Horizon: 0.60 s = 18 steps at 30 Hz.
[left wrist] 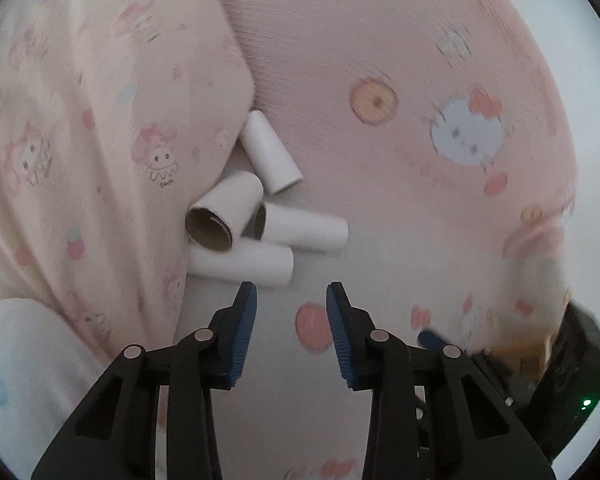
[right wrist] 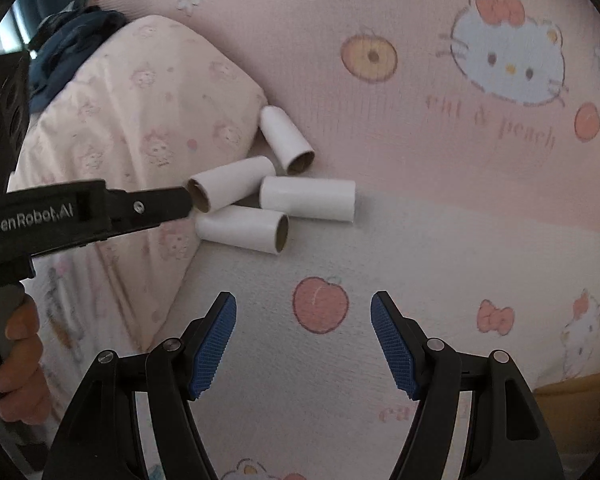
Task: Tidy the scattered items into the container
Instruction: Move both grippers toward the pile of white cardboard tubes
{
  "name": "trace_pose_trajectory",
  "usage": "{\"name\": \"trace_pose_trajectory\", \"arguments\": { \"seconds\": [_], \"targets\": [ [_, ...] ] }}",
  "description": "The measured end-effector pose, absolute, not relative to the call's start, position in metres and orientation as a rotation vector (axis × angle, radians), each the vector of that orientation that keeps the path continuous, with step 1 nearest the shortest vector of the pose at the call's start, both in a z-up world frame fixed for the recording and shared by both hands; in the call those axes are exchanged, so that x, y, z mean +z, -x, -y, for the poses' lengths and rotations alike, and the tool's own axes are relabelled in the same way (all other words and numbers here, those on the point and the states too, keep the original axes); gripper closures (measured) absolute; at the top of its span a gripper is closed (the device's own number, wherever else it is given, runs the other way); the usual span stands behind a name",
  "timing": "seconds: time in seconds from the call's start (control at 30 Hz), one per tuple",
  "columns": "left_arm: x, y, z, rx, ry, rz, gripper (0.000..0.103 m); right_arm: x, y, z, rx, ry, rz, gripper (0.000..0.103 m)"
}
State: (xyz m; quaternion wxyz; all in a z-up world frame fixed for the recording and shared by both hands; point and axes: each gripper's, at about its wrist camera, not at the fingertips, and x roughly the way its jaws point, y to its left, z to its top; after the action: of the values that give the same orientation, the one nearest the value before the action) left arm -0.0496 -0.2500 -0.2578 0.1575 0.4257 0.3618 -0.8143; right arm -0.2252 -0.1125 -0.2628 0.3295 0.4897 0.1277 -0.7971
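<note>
Several white cardboard tubes point(left wrist: 304, 228) lie in a loose cluster on the pink cartoon-print sheet point(left wrist: 380, 40), against a pillow's edge. One tube point(left wrist: 224, 212) turns its brown open end toward me, and another point(left wrist: 240, 264) lies just past the left fingertips. My left gripper point(left wrist: 292, 292) is open and empty, a little short of the cluster. From the right wrist the same tubes point(right wrist: 308, 198) show ahead. The left gripper point(right wrist: 182, 202) reaches in from the left there, its tip beside a tube's open end point(right wrist: 200, 198). My right gripper point(right wrist: 304, 300) stands wide open and empty over the sheet, well short of the tubes.
A pale pink pillow point(right wrist: 140, 100) borders the tubes on the left, with dark blue cloth point(right wrist: 72, 40) behind it. A hand point(right wrist: 20, 360) holds the left gripper's handle. A yellow-brown surface point(right wrist: 572, 392) shows at the lower right edge. No container can be made out.
</note>
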Motion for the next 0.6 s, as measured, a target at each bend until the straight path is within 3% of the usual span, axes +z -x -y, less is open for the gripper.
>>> {"name": "trace_pose_trajectory", "arguments": {
  "seconds": [0.2,0.27,0.3,0.33,0.4,0.6],
  "targets": [
    [-0.294,0.057,0.267,-2.216,-1.22,-1.099,0.063,-0.278,0.242,0.116,-2.095,-1.318,-0.298,0.035],
    [-0.299,0.058,0.272,-2.208,-1.196,-1.131,0.063,-0.279,0.245,0.118,-2.081,-1.31,-0.271,0.046],
    [-0.302,0.059,0.274,-2.198,-1.18,-1.137,0.063,-0.281,0.247,0.12,-2.064,-1.313,-0.256,0.065],
    [-0.304,0.06,0.275,-2.188,-1.175,-1.136,0.063,-0.284,0.25,0.123,-2.038,-1.325,-0.235,0.078],
    [-0.311,0.063,0.277,-2.16,-1.148,-1.166,0.063,-0.29,0.254,0.128,-1.992,-1.359,-0.196,0.083],
    [-0.324,0.061,0.284,-2.056,-1.072,-1.181,0.063,-0.302,0.264,0.149,-1.932,-1.386,-0.118,0.083]
  ]
}}
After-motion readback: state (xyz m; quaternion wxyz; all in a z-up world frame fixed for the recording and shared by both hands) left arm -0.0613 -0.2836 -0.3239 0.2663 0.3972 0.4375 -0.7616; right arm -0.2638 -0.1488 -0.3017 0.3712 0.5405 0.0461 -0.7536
